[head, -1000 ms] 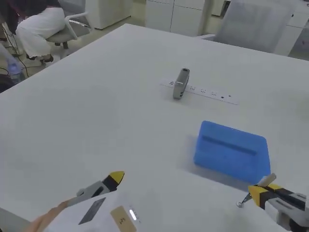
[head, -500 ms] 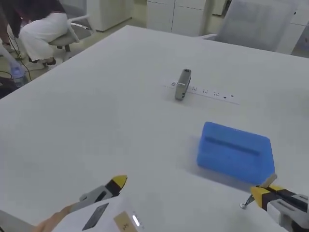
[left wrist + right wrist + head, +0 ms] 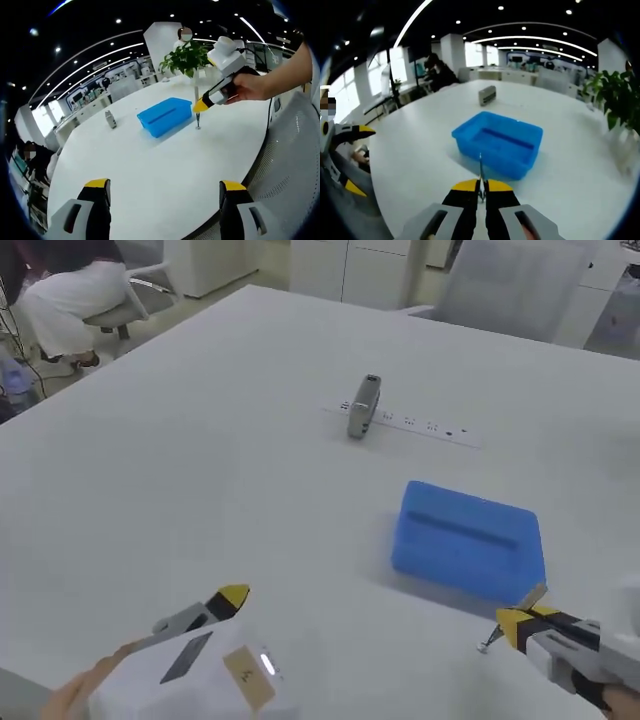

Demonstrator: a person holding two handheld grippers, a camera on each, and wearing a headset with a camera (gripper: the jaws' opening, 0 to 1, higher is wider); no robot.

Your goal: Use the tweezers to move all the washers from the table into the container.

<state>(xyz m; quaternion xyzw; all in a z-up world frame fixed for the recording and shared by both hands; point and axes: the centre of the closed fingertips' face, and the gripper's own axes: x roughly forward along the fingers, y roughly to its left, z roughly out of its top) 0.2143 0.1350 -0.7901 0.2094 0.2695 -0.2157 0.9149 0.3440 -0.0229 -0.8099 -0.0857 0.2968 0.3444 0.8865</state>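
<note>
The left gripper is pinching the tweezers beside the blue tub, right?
Not quite. It is the right gripper that pinches the tweezers beside the blue container. The right gripper view shows its jaws shut on them. The left gripper has its jaws wide apart with nothing between them, as the left gripper view shows.

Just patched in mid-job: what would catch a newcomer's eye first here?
The bright blue container stands out on the white table, right of centre in the head view. Just on its near side, the right hand-held gripper is shut on thin tweezers that point down toward the tabletop. The left hand-held gripper hangs open by the table's near edge.
</note>
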